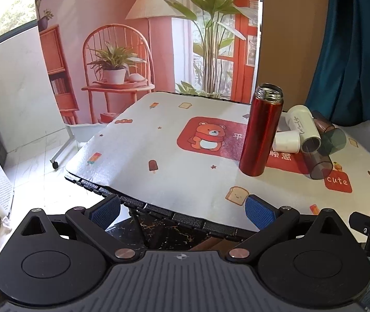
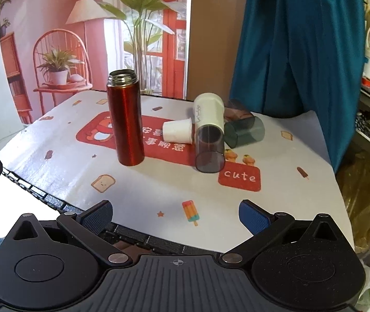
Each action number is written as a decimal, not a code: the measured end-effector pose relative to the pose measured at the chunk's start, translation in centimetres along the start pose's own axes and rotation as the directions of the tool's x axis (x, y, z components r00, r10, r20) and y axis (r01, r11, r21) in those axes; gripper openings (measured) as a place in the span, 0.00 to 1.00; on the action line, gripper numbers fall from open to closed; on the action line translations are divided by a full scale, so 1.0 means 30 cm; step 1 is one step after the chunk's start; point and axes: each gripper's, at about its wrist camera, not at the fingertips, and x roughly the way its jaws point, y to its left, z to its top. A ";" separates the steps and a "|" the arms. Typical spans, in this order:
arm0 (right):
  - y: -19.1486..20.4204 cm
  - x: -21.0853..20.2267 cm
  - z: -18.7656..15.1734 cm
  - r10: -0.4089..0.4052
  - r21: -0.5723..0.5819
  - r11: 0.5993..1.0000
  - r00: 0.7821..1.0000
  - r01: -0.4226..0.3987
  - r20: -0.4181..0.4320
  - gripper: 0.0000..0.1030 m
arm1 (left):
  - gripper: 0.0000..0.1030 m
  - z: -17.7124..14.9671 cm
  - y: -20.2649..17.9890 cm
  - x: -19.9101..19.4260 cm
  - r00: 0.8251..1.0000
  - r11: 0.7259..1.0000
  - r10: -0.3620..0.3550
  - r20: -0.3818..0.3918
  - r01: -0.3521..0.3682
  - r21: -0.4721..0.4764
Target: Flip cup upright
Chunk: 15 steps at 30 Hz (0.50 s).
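Grippers: I see left gripper (image 1: pixel 182 212) and right gripper (image 2: pixel 176 217) both spread wide, holding nothing, at the tabletop's (image 2: pixel 159 189) near edge. Red flask (image 2: pixel 125 118) upright mid-table; white cup (image 2: pixel 178 130) on its side beside toppled tumblers (image 2: pixel 209 145).

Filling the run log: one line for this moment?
left gripper open | right gripper open | red flask upright | white cup, clear tumblers lying | nothing grasped
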 end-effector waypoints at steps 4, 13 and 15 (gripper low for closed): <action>-0.008 0.000 -0.006 0.003 0.005 1.000 1.000 -0.003 0.009 1.00 | 1.00 -0.015 -0.018 -0.012 1.000 1.000 0.003 0.011 -0.003 0.021; -0.002 0.006 -0.015 0.014 0.000 1.000 1.000 -0.014 0.013 1.00 | 1.00 -0.027 -0.005 -0.016 0.998 0.999 0.051 0.021 -0.051 0.014; 0.000 0.008 -0.016 0.017 -0.002 1.000 1.000 -0.017 0.011 1.00 | 1.00 -0.029 -0.007 -0.016 0.998 0.998 0.053 0.018 -0.053 0.014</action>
